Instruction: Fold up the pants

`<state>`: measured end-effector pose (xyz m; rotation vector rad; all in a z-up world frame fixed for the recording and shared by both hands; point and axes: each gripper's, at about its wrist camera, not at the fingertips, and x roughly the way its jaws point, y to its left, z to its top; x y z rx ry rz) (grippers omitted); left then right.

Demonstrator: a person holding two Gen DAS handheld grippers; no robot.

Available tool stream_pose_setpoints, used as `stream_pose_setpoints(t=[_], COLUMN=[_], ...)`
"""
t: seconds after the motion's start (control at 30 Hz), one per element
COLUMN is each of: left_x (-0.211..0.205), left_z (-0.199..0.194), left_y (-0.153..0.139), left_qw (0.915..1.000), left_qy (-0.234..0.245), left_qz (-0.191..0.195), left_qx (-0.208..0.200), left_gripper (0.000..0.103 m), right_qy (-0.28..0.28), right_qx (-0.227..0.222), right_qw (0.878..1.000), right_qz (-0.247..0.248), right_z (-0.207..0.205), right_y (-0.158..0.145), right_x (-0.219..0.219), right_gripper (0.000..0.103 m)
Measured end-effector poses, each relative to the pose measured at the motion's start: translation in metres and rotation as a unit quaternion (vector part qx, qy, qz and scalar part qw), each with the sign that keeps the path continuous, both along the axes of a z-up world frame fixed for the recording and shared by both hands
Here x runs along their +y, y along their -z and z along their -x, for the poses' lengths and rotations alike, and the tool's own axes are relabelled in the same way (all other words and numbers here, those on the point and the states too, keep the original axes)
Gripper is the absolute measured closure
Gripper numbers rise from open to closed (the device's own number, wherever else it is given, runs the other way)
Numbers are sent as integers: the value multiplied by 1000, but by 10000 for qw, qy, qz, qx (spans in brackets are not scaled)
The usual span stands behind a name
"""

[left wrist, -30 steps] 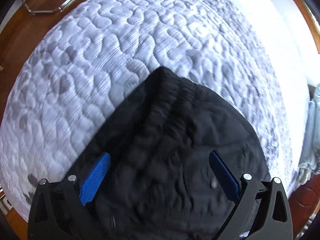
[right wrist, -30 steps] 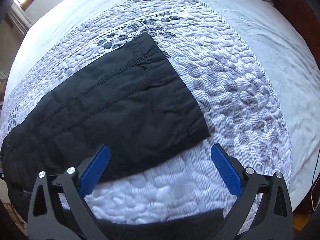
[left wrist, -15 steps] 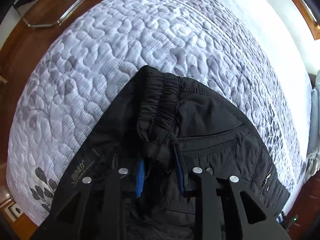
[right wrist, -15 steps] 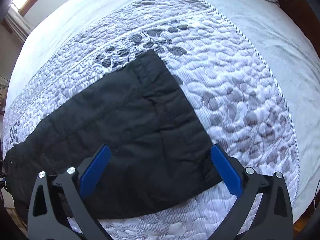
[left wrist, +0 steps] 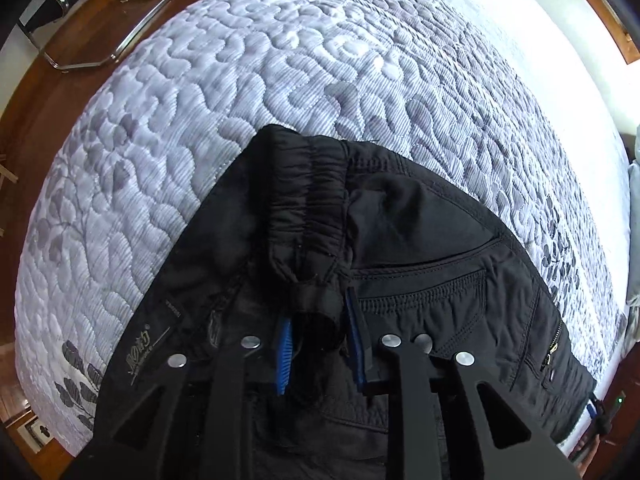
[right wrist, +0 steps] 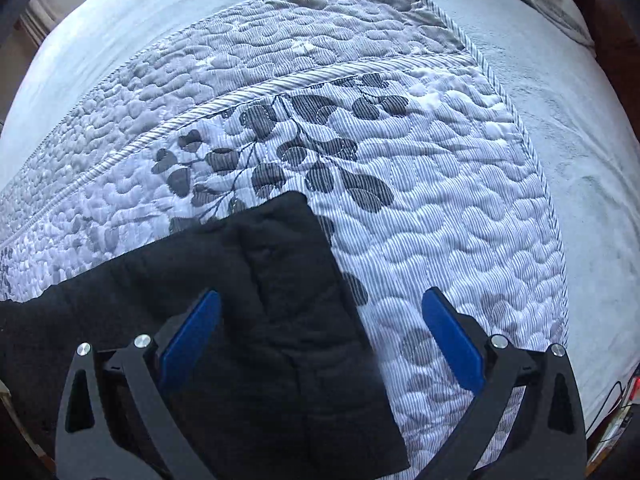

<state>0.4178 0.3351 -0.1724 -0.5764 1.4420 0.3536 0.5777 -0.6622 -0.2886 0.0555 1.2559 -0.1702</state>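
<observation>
Quilted bedspread (left wrist: 168, 128) bears black pants (left wrist: 440, 240), illegible logo; left gripper (left wrist: 320, 320) clamps waistband, right gripper (right wrist: 320, 332) spread.

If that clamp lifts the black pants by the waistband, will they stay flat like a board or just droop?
Probably droop: the black pants already bunch into soft folds where the left gripper pinches the waistband. The quilted fabric looks puffy, so likely light for its bulk. The far leg end lies limp on the quilt and would likely drag.

Quilted bedspread (left wrist: 200, 128), wooden floor (left wrist: 24, 128), chrome chair frame (left wrist: 120, 40)
</observation>
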Motion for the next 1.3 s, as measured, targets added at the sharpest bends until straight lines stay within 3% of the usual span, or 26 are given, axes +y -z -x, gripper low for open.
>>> stream_pose_setpoints(t=[0.13, 0.23, 0.3, 0.33, 0.37, 0.4, 0.43, 0.47, 0.67, 0.87, 1.1, 1.3], left_x=[-3, -6, -11, -13, -16, -19, -23, -26, -47, -54, -44, -41], left_z=[-3, -8, -14, -17, -19, -20, -22, -23, -19, 7, 84, 160], left_y=[6, 9, 9, 9, 8, 7, 5, 3, -23, -65, -112, -124], left_qw=[10000, 10000, 9998, 9996, 9994, 9992, 9989, 9986, 9953, 9902, 9740, 9662], left_qy=[-16, -9, 69, 104, 130, 152, 172, 184, 224, 129, 69, 80], left_qz=[18, -27, -157, -223, -283, -356, -433, -495, -878, -649, -169, 38], left_qx=[39, 84, 116, 121, 119, 109, 97, 72, -340, -1228, -2257, -2576], left_gripper=[79, 79, 79, 79, 79, 80, 81, 81, 83, 83, 83, 83], right_qy=[-59, -113, -234, -355, -464, -511, -552, -616, -820, -951, -1153, -959], right_qx=[205, 281, 199, 115, 64, 29, -28, -70, -718, -1705, -2701, -3425], right_qw=[9989, 9994, 9995, 9993, 9989, 9987, 9982, 9978, 9927, 9806, 9553, 9344], right_qz=[-416, -169, -85, -48, -14, 47, 223, 226, 520, 197, 337, 188], right_z=[-24, -30, -26, -23, -20, -16, -12, -8, 26, 93, 183, 271], right_y=[16, 22, 21, 18, 14, 10, 4, -1, -50, -119, -166, -168], right_x=[1, 8, 13, 16, 20, 23, 27, 31, 52, 60, 64, 42], right_gripper=[2, 3, 9, 24, 45, 56, 76, 89, 90, 90, 90, 90])
